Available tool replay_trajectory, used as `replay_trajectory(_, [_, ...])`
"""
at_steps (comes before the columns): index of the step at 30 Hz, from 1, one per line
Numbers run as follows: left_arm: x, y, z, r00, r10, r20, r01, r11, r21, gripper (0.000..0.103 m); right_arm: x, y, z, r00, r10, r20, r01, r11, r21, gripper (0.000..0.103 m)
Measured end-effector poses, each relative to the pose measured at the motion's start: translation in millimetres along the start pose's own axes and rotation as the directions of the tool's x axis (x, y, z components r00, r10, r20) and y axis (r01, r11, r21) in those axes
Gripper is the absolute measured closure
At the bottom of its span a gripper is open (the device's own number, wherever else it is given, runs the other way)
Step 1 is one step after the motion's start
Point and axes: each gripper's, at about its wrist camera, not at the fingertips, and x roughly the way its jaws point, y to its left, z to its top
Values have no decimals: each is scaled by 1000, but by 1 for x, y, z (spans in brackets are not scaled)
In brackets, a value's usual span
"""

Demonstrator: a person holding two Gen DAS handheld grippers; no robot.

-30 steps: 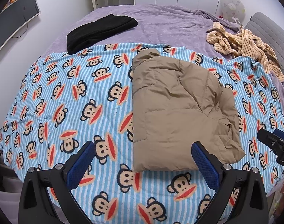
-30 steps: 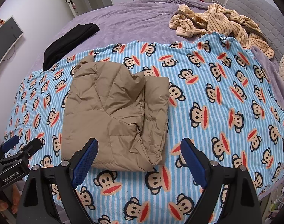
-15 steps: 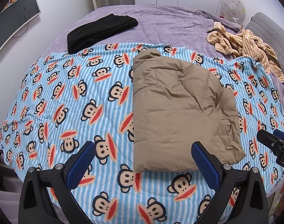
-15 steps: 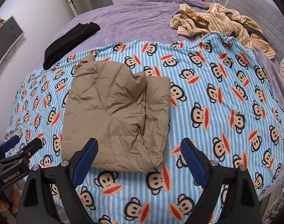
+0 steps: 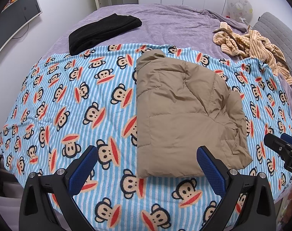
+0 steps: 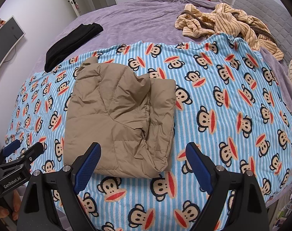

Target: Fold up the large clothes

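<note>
- On the monkey-print blanket [image 5: 69, 104] of the bed, we see the tan padded jacket [image 5: 180, 115] lying folded.
- Both our hand-held grippers, left [image 5: 146, 171] and right [image 6: 144, 167], hang above its near edge, jaws spread, pinching nothing.

Puffy tan quilted jacket [image 5: 184, 113] [image 6: 119, 115], folded into lumpy rectangle, lies flat on blue striped monkey-print blanket [image 5: 69, 96] [image 6: 232, 105], collar at far end.

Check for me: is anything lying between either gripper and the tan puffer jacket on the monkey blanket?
Nothing visible. The tan puffer jacket lies folded on the monkey blanket, and only bare blanket separates it from the open left gripper and the open right gripper. The black garment and striped garment lie beyond it.
</note>
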Motion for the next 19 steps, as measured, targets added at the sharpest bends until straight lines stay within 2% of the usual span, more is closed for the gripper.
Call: replay_trajectory(19, [4, 1, -1, 1000, -9, 10, 9, 1000, 15, 1, 4, 3, -2, 1000, 1, -14, -1, 1000, 5, 12])
